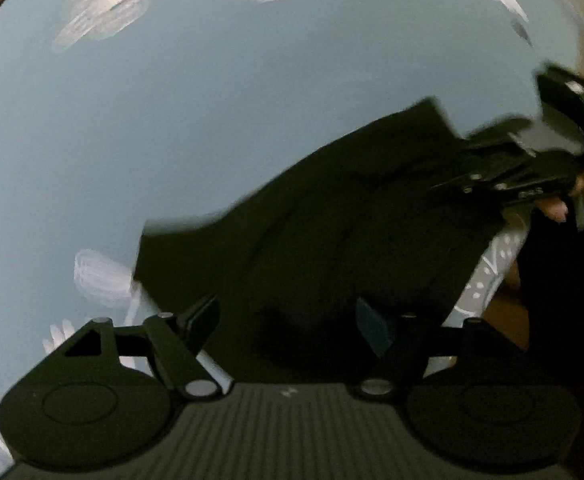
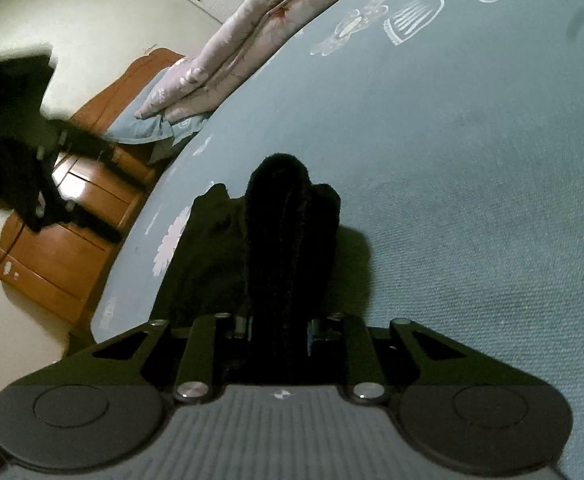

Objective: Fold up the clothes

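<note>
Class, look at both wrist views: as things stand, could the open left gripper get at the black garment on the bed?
Probably yes. The left gripper is open, and the black garment lies right ahead between its fingers, nothing between. The right gripper already grips it elsewhere.

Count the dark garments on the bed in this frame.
1. A single black garment lies on the blue bedsheet, one bunched edge pinched in the right gripper. The open left gripper hovers over it. Folds could hide another piece.

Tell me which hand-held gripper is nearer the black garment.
Right. The right hand-held gripper is clamped on a bunched part of the black garment; the left hand-held gripper is open, fingers either side of its near edge, not gripping.
</note>
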`<state>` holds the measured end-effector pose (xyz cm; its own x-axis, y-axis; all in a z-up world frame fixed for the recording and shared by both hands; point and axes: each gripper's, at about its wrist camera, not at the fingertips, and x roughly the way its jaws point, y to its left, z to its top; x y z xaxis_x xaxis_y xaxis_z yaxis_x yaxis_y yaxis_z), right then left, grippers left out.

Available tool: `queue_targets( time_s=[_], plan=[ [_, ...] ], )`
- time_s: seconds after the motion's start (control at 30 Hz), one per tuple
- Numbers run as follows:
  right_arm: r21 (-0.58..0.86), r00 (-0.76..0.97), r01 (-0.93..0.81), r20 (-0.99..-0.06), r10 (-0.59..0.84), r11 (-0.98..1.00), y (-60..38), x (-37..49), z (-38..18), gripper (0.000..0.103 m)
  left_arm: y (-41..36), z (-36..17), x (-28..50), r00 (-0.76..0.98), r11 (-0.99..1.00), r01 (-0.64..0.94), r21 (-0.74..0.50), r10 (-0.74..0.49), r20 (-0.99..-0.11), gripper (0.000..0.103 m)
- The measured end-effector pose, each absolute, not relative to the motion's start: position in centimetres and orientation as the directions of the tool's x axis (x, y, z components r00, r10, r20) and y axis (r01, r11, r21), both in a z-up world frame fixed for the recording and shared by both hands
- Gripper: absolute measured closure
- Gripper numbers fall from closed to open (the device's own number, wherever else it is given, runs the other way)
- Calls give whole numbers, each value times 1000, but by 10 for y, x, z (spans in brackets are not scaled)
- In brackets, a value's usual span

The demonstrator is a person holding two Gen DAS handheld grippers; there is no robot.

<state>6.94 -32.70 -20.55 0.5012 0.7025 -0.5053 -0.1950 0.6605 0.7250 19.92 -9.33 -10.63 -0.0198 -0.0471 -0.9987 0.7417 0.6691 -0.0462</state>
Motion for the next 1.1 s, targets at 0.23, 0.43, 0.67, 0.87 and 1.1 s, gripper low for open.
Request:
queue_targets(
  time_s=[0.23, 0.43, 0.67, 0.87, 1.1],
  plan=[
    [691, 477, -133, -584, 657, 711, -318, 86, -197, 80, 40, -123, 177, 102, 903, 306, -302, -346, -933, 28],
    [656, 451, -79, -648, 614, 751, -317, 71, -192, 79, 119, -169, 168, 191, 807, 36, -590, -585, -789, 31],
    [621, 445, -44, -689, 572, 783, -304, 77, -186, 79, 134, -191, 177, 186, 691, 62, -720, -717, -671, 32],
    [615, 437, -22, -703, 561, 788, -315, 63, -187, 79, 115, -201, 194, 133, 649, 142, -748, -761, -635, 32],
    [603, 430, -17, -716, 550, 798, -306, 60, -184, 79, 110, -212, 211, 117, 557, 165, -814, -831, -544, 30]
  ],
)
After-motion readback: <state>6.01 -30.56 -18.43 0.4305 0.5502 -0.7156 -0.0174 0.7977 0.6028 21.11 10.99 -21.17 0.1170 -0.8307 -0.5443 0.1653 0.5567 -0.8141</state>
